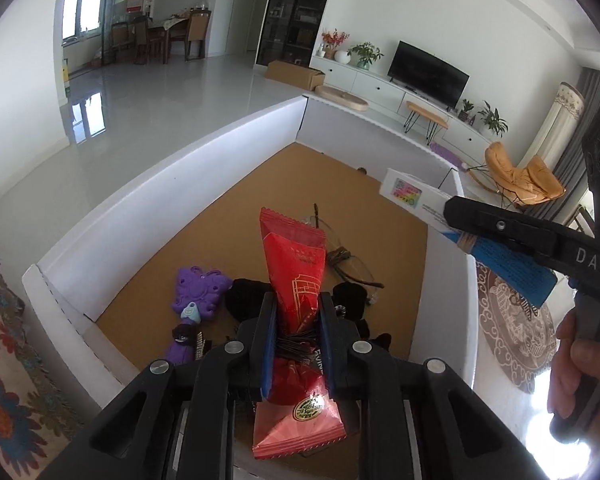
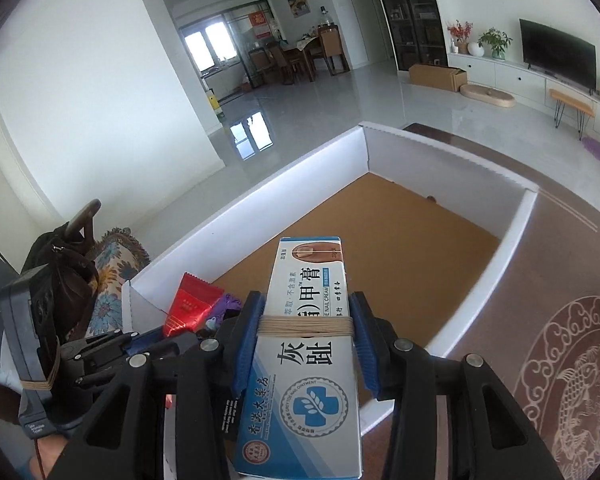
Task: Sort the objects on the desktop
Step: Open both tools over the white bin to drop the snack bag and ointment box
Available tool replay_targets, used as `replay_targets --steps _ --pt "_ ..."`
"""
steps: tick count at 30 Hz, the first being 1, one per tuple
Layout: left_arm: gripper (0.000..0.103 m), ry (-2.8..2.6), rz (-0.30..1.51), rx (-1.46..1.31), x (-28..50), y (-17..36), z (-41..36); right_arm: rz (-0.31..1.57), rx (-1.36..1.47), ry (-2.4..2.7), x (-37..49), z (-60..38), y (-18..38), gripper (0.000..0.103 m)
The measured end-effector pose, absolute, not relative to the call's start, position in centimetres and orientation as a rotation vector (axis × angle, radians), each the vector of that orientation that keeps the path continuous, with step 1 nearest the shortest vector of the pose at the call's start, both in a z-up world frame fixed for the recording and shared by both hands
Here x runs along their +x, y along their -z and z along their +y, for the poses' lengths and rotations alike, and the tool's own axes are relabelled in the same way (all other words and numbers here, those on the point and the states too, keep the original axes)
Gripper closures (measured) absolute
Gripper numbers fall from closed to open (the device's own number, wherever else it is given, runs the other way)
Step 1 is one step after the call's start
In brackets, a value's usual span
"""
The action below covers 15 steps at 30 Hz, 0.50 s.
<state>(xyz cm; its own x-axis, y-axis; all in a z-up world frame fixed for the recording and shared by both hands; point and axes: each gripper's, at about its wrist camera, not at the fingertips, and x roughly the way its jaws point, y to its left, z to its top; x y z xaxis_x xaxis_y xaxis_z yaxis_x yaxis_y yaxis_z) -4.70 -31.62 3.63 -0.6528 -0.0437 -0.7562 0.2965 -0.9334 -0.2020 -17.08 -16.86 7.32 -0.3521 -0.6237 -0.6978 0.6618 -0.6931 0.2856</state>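
Note:
My left gripper (image 1: 296,308) is shut on a red snack packet (image 1: 296,256) and holds it above the near end of a white-walled box with a brown floor (image 1: 204,152). My right gripper (image 2: 306,308) is shut on a white and blue ointment carton (image 2: 306,344) and holds it over the box's near right side (image 2: 516,224). The carton (image 1: 416,196) and right gripper also show at the right of the left wrist view. The packet (image 2: 190,306) shows at lower left of the right wrist view.
On the box floor lie a purple comb (image 1: 198,292), black items (image 1: 246,296) and glasses (image 1: 348,260). A patterned rug (image 2: 560,364) lies right of the box, a flowered cloth (image 1: 4,360) to its left. A person's hand (image 1: 572,364) holds the right gripper.

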Motion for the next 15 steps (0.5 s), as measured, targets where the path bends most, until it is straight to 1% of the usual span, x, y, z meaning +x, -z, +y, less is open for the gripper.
replay_targets --steps 1,2,3,4,5,6,7,9,10,12,14,15 --pt "0.076 2.634 0.469 1.222 -4.9 -3.1 -31.9 0.048 1.074 2.068 -17.5 -18.1 -5.9 0.057" --pt "0.071 2.618 0.481 1.234 -4.8 -2.6 -32.2 0.025 1.122 2.031 -18.0 -19.2 -4.5 0.05" --pt "0.056 2.609 0.491 1.235 -4.7 -2.3 -32.2 -0.001 1.187 1.993 -18.5 -19.8 -3.0 0.039" --pt "0.039 2.604 0.49 1.223 -4.4 -2.1 -32.2 -0.029 1.231 1.973 -18.7 -20.0 -2.0 0.038" --pt "0.035 2.609 0.479 1.197 -4.0 -2.2 -32.0 -0.063 1.236 1.968 -18.6 -19.7 -1.6 0.038" --pt "0.033 2.618 0.461 1.16 -3.4 -2.4 -31.7 -0.098 1.209 1.966 -18.3 -19.0 -1.6 0.036" --pt "0.033 2.629 0.445 1.128 -2.9 -2.6 -31.3 -0.121 1.172 1.968 -17.8 -18.0 -1.9 0.034" --pt "0.033 2.656 0.447 1.083 -2.0 -3.4 -30.0 -0.12 1.093 2.016 -16.9 -15.4 -3.0 0.02" --pt "0.033 2.684 0.455 1.066 -1.7 -3.9 -29.1 -0.106 1.05 2.049 -16.4 -13.7 -3.6 0.017" --pt "0.033 2.763 0.459 1.047 -1.2 -5.1 -26.5 -0.058 0.973 2.131 -15.2 -9.6 -4.1 0.007" --pt "0.032 2.873 0.443 1.037 -0.8 -6.2 -22.8 0.013 0.938 2.229 -14.1 -5.1 -3.9 0.002" --pt "0.03 2.932 0.424 1.038 -0.6 -6.6 -20.6 0.05 0.935 2.275 -13.6 -2.7 -3.3 0.002"
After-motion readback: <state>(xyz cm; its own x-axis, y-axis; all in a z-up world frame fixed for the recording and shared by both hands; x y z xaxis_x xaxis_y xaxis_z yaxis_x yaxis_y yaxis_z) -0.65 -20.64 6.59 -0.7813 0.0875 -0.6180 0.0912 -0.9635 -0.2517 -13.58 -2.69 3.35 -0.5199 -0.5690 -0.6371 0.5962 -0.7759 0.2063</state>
